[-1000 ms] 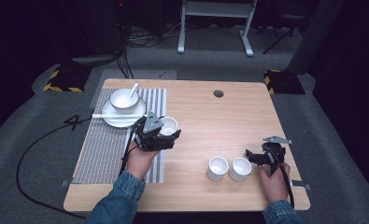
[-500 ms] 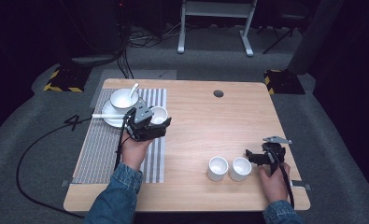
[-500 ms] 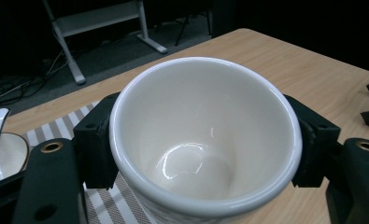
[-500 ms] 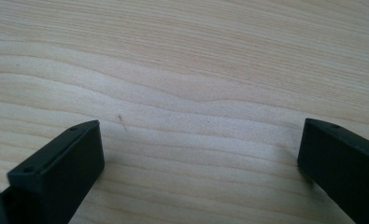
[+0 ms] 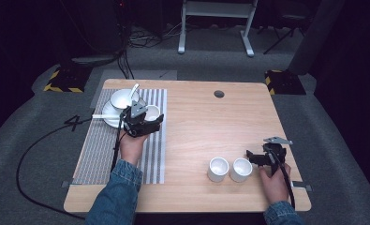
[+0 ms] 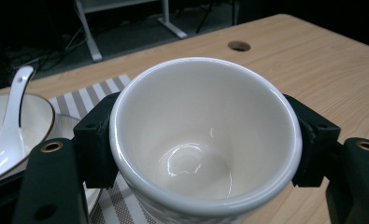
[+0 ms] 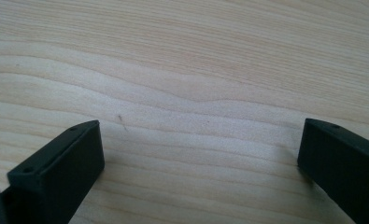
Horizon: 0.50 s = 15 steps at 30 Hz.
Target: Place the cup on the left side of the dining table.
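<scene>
left gripper (image 5: 147, 123) clamped on white cup (image 6: 205, 135), over striped mat (image 5: 98, 145) beside plate (image 5: 108, 118) | two cups (image 5: 229, 168) left | right gripper (image 5: 257, 157) wide open, empty

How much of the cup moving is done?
Nothing looks set down yet. The left gripper holds one white cup over the striped mat, beside the bowl. Two cups wait by the open right gripper.

Dark room, grey carpet (image 5: 342, 140), white metal stand (image 5: 218, 18), floor cables (image 5: 145, 40)
</scene>
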Available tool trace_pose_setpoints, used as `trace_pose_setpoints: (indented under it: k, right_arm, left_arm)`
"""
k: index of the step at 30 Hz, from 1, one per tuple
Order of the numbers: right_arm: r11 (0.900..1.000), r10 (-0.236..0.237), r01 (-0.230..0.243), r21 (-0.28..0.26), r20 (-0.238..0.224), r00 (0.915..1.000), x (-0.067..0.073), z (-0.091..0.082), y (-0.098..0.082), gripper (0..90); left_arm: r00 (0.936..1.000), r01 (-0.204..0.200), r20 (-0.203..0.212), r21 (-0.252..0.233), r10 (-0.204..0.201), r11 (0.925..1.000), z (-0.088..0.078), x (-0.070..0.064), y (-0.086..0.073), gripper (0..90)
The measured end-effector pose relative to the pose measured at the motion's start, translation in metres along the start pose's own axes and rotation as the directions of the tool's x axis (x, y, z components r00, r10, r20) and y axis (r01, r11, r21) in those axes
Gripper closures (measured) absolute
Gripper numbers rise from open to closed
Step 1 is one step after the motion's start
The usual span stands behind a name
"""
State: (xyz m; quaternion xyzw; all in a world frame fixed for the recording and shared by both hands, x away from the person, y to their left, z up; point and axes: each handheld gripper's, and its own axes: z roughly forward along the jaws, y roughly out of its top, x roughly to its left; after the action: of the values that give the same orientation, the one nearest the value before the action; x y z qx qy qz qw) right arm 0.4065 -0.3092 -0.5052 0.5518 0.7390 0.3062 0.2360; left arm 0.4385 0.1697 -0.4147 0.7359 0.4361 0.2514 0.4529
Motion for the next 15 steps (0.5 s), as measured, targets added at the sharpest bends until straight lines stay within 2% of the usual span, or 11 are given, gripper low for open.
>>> trace_pose_setpoints:
  k: [4,9,15]
  right_arm:
    - [1.0,0.0,0.0,0.0,0.001,1.0,0.0,0.0,0.0,0.4]
    - [1.0,-0.001,0.001,0.0,0.001,1.0,0.0,0.0,0.0,0.4]
    - [1.0,0.0,0.0,0.0,0.0,1.0,0.0,0.0,0.0,0.4]
  left_arm:
    - [0.9998,0.013,-0.015,0.049,-0.013,0.9987,0.01,0.009,-0.009,27.2]
    - [0.9991,0.034,-0.027,0.084,-0.032,0.9959,0.021,0.017,-0.019,27.2]
    - [0.9988,0.03,-0.044,0.143,-0.024,0.9892,0.035,0.022,-0.028,27.2]
